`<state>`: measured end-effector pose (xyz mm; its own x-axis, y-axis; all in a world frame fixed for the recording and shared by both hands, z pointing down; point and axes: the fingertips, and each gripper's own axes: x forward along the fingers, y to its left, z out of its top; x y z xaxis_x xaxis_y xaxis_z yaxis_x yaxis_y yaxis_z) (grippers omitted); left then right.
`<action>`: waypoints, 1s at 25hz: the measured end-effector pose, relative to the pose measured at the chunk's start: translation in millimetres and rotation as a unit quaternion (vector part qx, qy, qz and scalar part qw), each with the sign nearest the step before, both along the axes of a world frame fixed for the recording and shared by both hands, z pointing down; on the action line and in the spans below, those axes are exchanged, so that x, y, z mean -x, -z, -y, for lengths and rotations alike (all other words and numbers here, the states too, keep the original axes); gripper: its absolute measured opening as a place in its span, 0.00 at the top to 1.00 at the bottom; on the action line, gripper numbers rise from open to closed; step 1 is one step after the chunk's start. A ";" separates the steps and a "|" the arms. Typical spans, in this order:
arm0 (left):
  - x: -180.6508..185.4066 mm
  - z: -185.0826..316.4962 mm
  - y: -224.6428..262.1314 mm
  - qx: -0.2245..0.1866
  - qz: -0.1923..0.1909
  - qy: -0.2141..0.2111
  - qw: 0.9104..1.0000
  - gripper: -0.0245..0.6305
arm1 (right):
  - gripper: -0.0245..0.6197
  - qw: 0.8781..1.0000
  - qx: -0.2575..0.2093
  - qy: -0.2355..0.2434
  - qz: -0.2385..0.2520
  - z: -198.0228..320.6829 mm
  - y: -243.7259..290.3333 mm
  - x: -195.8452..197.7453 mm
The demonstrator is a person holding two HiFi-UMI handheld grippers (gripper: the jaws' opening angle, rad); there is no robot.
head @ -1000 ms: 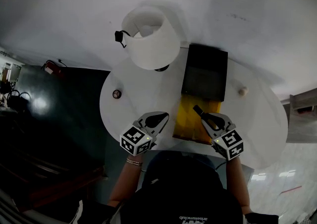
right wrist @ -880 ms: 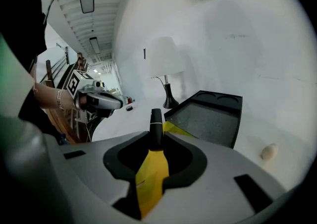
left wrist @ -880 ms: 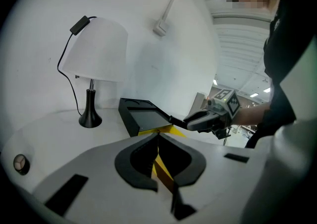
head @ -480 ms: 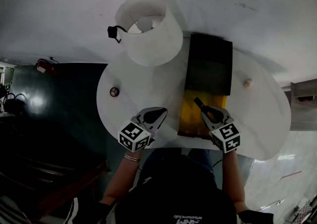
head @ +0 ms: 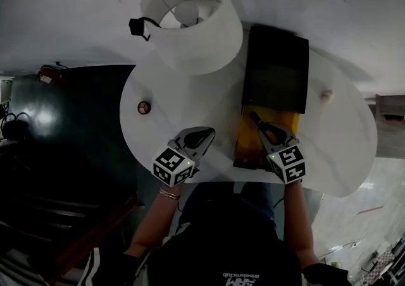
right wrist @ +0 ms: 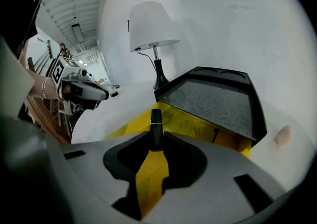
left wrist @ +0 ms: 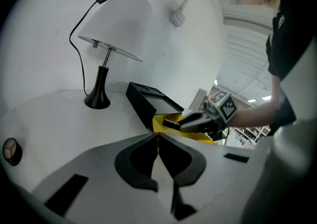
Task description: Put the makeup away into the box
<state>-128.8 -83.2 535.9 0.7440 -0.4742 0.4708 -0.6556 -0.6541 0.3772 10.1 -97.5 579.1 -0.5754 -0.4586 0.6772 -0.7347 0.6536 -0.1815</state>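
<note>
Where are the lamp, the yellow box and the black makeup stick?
lamp [head: 205,44], head view, on the white shade.
yellow box [right wrist: 190,124], right gripper view, on its yellow inner wall.
black makeup stick [right wrist: 156,129], right gripper view, on its middle.

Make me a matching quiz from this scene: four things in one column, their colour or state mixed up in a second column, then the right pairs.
Column one
1. left gripper
2. right gripper
3. lamp
4. box

Column two
A. yellow inside, black lid open
B. shut on a slim black tube
C. shut, nothing between its jaws
D. white shade, black base

Pairs: 1-C, 2-B, 3-D, 4-A
</note>
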 end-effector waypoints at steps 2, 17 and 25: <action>2.7 0.4 -2.9 0.004 -0.001 0.002 1.000 0.93 | 0.80 1.000 0.002 -0.001 -0.005 2.5 -5.1 1.7; 14.0 0.2 -12.2 0.022 0.001 0.009 1.000 0.93 | 0.80 0.999 0.007 -0.010 -0.050 21.9 -29.6 6.2; 16.2 1.3 -11.6 0.021 -0.002 0.013 1.000 0.93 | 0.80 0.998 0.013 -0.015 -0.051 23.1 -33.1 7.6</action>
<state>-145.0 -84.5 547.4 0.7335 -0.4741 0.4871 -0.6709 -0.6198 0.4070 2.5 -120.5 612.1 -0.4888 -0.4559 0.7438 -0.7699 0.6264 -0.1220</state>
